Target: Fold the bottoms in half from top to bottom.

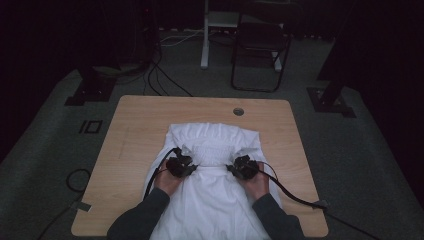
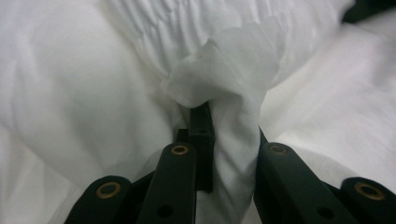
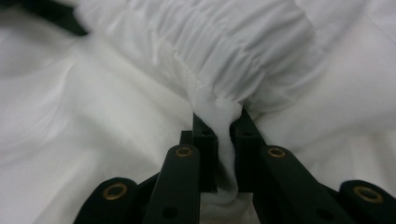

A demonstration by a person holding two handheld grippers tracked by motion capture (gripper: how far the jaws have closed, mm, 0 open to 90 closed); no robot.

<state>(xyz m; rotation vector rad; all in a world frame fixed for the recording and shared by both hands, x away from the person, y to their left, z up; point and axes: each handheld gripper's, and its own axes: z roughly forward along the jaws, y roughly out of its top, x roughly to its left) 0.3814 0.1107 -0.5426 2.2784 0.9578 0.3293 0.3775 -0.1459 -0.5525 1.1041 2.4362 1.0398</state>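
Between the two grippers, on the wood table, lies a white garment w/ a smocked, elastic-looking band across its middle. Left gripper sits at the band's left end, right gripper at its right end, both low over the cloth, hands just behind them.

Left gripper: jaws narrow, pinching a bunched fold of the white fabric that mushrooms out past the tips. Right gripper: same, jaws nearly together w/ a thin wad of cloth squeezed between them, right at the edge of the gathered band.

Step in hand, as I read it: a two-point grab at the band, prob. to fold or lay the top part flat. To do it well: keep both pinches firm and level w/ each other, move both hands at the same rate so the band stays straight, keep light tension btw the grippers so the cloth doesn't sag or twist, set it down before letting go. Uneven pull would likely skew the fold.

Materials: fabric is thin, soft, matte, drapes in loose wrinkles; band is tight fine pleats, ribbed, stretchy-looking. Gripper jaws are black, hard, w/ brass-coloured rivets. Table is pale wood, rounded corners, a small round hole near the far edge.
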